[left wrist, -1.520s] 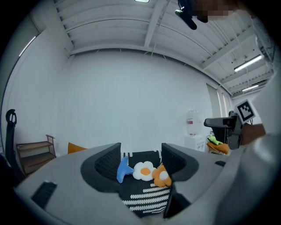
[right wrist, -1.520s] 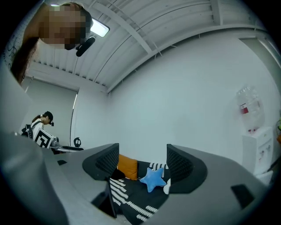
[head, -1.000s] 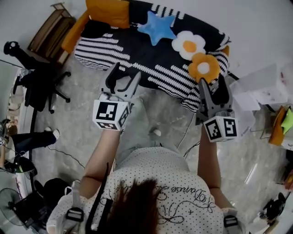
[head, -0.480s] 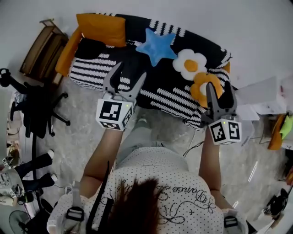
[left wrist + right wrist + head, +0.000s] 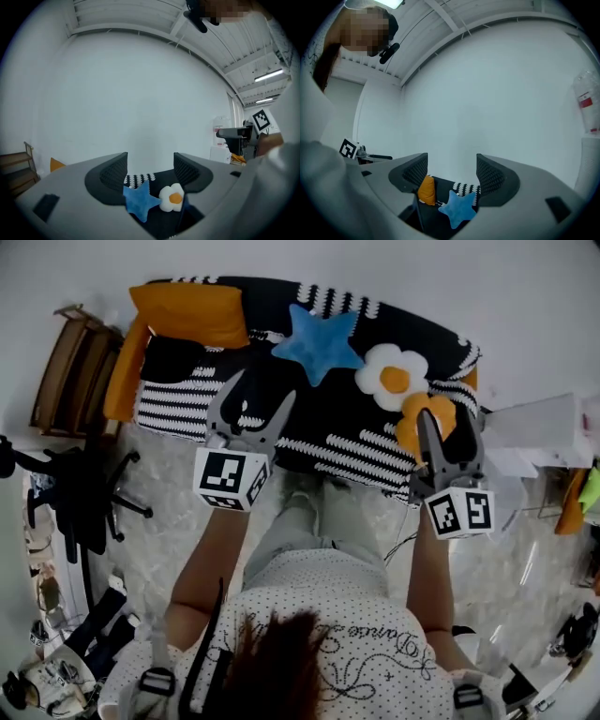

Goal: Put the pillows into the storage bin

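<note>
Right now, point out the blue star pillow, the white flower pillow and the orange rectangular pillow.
blue star pillow (image 5: pixel 319 341), head view, the star's centre.
white flower pillow (image 5: pixel 395 379), head view, its orange centre.
orange rectangular pillow (image 5: pixel 192 313), head view, middle of its face.

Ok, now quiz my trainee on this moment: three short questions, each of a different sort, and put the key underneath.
1. True or false: the left gripper is shut on the blue star pillow.
2. In the head view, which pillow shows right at the right gripper? A. the orange rectangular pillow B. the blue star pillow C. the orange flower pillow
3. Fill in: the centre of the white flower pillow is ____.

Key: 1 false, its jaws stand apart with nothing between them; 2 C; 3 orange.
</note>
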A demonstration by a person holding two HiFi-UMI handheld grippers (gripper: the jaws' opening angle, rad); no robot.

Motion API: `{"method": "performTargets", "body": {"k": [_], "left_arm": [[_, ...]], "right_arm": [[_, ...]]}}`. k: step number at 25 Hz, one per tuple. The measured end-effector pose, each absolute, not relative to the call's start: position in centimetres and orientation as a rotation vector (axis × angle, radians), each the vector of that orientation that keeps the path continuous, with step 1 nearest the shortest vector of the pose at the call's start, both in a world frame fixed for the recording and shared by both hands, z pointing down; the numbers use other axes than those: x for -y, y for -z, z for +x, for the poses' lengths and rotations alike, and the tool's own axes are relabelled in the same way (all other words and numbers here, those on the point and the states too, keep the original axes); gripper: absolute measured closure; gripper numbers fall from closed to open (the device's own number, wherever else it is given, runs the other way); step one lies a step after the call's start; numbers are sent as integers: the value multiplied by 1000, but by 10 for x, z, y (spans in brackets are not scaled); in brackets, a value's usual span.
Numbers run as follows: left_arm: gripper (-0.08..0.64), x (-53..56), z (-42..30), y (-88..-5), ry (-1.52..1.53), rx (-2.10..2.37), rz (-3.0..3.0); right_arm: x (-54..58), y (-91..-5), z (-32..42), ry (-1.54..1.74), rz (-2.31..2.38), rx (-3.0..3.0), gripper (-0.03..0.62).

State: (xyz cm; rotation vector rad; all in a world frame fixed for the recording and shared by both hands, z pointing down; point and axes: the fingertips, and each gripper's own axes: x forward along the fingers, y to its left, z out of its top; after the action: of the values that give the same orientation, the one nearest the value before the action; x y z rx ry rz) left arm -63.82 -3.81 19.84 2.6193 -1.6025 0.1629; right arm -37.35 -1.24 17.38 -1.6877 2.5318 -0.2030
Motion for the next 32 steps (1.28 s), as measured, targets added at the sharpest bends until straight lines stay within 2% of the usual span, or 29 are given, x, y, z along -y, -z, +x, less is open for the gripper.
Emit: {"method": "performTargets", "body": {"k": [17, 26, 32], "left_arm": [[262, 194, -592, -206, -147, 1746, 2521], [259, 248, -616, -232, -172, 1730, 2514], [252, 291, -637, -273, -215, 1644, 2506]], "right_arm": [[194, -183, -362, 269, -1383, -2692, 268], [247, -208, -394, 331, -1425, -2690, 268], [287, -253, -414, 428, -1522, -2642, 268]]}}
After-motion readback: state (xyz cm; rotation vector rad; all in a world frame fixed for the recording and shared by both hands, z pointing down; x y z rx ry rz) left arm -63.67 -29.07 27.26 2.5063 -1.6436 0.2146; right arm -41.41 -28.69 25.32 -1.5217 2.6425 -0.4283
